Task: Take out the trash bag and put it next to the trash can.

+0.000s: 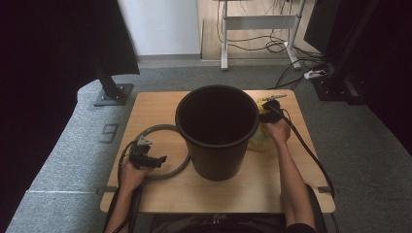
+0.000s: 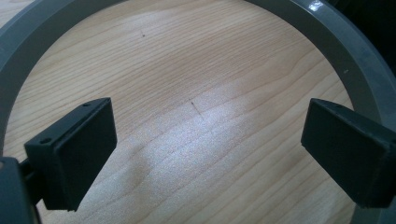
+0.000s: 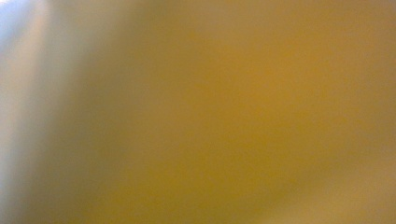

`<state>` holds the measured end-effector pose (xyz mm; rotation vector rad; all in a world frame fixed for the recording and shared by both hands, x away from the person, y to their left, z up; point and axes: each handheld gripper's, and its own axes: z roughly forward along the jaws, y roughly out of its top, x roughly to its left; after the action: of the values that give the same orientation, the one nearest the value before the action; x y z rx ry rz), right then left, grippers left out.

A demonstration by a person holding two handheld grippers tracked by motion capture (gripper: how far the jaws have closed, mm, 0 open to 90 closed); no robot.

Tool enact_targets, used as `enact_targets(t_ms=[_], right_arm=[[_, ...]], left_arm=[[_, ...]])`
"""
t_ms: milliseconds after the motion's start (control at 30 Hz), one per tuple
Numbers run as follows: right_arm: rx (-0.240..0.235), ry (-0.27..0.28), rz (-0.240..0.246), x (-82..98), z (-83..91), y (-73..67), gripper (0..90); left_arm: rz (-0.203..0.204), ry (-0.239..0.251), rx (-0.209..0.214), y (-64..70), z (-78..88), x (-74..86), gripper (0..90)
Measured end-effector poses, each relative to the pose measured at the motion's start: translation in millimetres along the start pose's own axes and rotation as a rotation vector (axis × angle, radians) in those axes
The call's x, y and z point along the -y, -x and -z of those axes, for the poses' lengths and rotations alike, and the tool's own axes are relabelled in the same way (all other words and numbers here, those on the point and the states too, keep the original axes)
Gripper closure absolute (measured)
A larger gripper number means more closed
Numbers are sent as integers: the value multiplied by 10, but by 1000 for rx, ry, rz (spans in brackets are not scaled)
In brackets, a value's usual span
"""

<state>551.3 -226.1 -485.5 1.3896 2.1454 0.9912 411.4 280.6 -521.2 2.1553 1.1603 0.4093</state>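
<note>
A tall black bucket [image 1: 217, 131] stands upright in the middle of the wooden table [image 1: 155, 104]. A grey ring [image 1: 161, 127] lies flat to its left. My left gripper [image 1: 158, 160] rests low over the ring's near side, and in the left gripper view the left gripper [image 2: 210, 140] stands open above bare wood inside the ring [image 2: 327, 44], nothing between the pads. My right gripper [image 1: 269, 112] is pressed against a crumpled yellow translucent bag [image 1: 261, 139] just right of the bucket. The right gripper view is a yellow blur of the bag [image 3: 233, 116], and the jaws are hidden.
The bucket rises between the two hands. The right gripper's cable [image 1: 311, 155] trails over the table's right edge. A black stand base [image 1: 112, 94] sits on the carpet off the far left corner. A desk frame [image 1: 257, 29] and loose cables lie beyond the table.
</note>
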Motion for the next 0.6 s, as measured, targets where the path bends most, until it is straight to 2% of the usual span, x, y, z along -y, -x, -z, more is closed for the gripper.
enact_targets(t_ms=[100, 167, 200, 300, 600], right_arm=[[-1, -8, 8, -1, -5, -2, 563], [-4, -24, 18, -6, 9, 7, 374], [-6, -29, 2, -5, 16, 21, 291], [-11, 0, -23, 3, 94, 57, 138], [-22, 16, 18, -1, 470, 10, 111]], left_arm=[[5, 4, 5, -5, 5, 3, 33], [5, 4, 5, -3, 6, 3, 33], [4, 3, 5, -1, 5, 2, 33], [3, 2, 4, 2, 5, 2, 33], [2, 6, 4, 9, 14, 4, 33]])
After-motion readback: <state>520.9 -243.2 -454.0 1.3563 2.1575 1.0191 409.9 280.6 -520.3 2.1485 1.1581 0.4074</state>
